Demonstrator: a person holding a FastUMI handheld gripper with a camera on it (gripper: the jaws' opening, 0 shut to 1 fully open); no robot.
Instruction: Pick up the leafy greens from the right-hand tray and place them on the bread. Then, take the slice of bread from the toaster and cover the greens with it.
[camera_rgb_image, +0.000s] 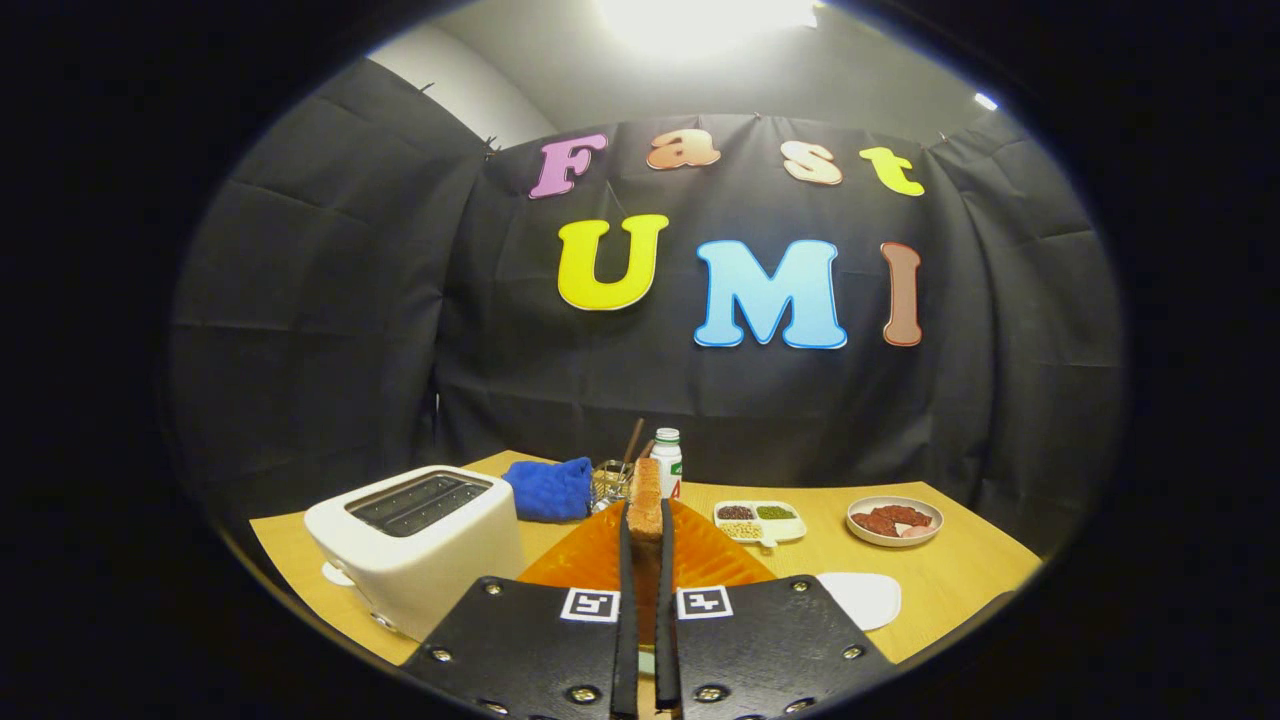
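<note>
Gripping a bread slice edge-on, the gripper holds it upright between both fingers, right of the toaster and above an orange mat. Thin hold: a tilt could let it slip.

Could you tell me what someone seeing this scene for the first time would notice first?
Most striking is the slice of bread standing upright on edge, clamped between the fingers of the gripper, above an orange tray. Just left of the fingers sits a white toaster with both slots empty, a blue cloth behind it. Beyond the fingers to the right, on the wooden table, are a divided dish of beans and a round plate of reddish food.
</note>
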